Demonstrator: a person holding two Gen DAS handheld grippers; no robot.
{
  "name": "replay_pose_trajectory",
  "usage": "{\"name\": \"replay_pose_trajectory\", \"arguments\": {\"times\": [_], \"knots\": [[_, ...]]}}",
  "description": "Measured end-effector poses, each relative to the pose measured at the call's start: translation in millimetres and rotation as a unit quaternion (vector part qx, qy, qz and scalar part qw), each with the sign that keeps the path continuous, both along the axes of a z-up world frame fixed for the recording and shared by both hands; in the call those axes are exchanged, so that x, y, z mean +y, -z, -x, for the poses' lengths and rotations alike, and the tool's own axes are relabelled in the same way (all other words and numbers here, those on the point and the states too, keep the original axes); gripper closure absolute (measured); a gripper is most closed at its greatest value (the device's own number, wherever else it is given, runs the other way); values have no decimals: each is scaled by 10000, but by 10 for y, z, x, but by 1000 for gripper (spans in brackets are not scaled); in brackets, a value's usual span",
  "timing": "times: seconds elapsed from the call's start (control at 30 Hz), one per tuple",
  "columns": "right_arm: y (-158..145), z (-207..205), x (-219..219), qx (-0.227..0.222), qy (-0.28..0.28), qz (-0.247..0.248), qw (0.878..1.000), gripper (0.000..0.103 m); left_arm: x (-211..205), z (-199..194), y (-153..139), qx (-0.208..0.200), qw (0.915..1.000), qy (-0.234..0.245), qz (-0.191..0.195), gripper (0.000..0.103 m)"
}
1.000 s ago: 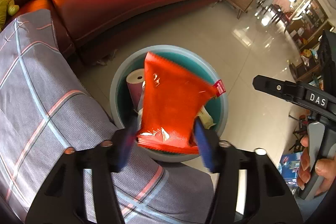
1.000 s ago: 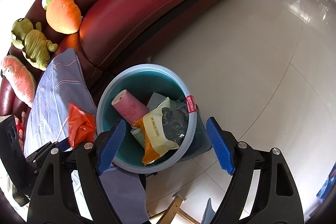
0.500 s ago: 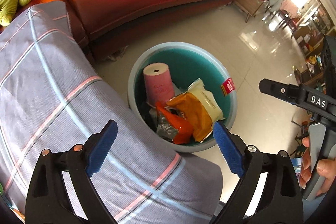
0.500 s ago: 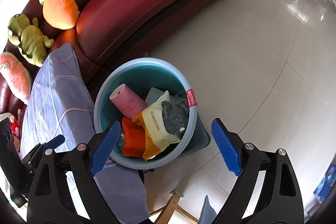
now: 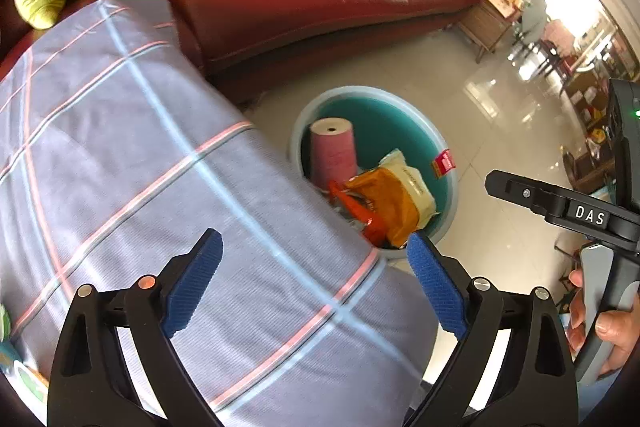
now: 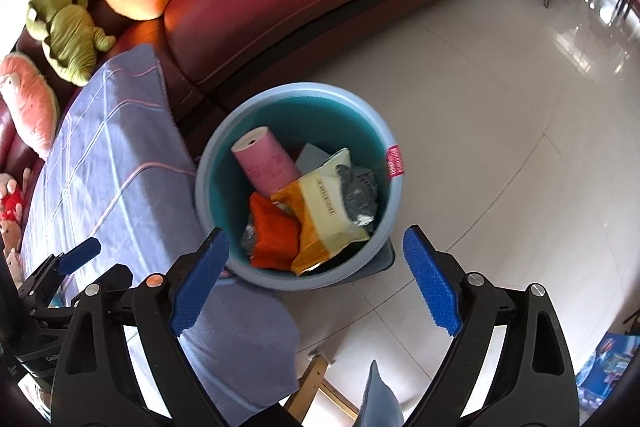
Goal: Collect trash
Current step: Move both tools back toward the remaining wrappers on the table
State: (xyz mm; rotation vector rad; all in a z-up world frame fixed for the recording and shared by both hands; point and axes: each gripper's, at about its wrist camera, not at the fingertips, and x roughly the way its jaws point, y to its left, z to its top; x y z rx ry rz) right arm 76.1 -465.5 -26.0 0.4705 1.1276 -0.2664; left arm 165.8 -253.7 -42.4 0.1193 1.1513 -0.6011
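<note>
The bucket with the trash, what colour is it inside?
Teal green inside the bucket, with a paler blue rim. The right wrist view shows it best.

Centre frame, a round blue bin [image 6: 394,195] holds a leaning pink roll [image 6: 266,165], a crumpled orange-red wrapper [image 6: 274,233] and a yellow-and-cream snack bag [image 6: 330,213].

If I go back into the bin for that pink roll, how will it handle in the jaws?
The pink roll looks like a firm cylinder with a small core hole, so it should probably hold its shape when squeezed. Its round side may slip or turn between flat pads. It leans inside the blue bin against the wrappers, so it would likely roll if nudged.
</note>
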Motion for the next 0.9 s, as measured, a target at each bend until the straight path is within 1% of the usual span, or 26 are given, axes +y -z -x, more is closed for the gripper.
{"name": "replay_pose_trajectory", "arguments": {"times": [0.1, 0.23, 0.33, 0.4, 0.43, 0.53, 0.7, 0.8, 0.9], "knots": [[-59, -11, 204, -81, -158, 34, 9998, 18, 221, 52, -53, -60, 9999, -126, 26, 9], [-122, -54, 589, -179, -537, 184, 9982, 18, 591, 111, -125, -136, 9992, -366, 61, 8], [-172, -89, 912, -223, -910, 460, 9945, 18, 895, 167, -164, -192, 9980, -594, 108, 7], [-208, -116, 1174, -241, -1229, 645, 9900, 18, 1082, 196, -176, -208, 9970, -741, 131, 6], [-215, -131, 1249, -233, -1300, 670, 9890, 18, 1222, 210, -178, -201, 9962, -838, 145, 6], [-250, -188, 1528, -231, -1527, 558, 9864, 18, 1578, 251, -181, -183, 9938, -1081, 185, 6], [-357, -297, 2007, -262, -1896, 518, 9801, 18, 2169, 352, -225, -269, 9893, -1421, 204, 6], [-428, -350, 2349, -278, -2193, 624, 9733, 18, 2493, 428, -270, -326, 9861, -1615, 205, 6], [-512, -420, 2750, -290, -2605, 799, 9617, 18, 2893, 523, -307, -397, 9816, -1857, 200, 6]]}}
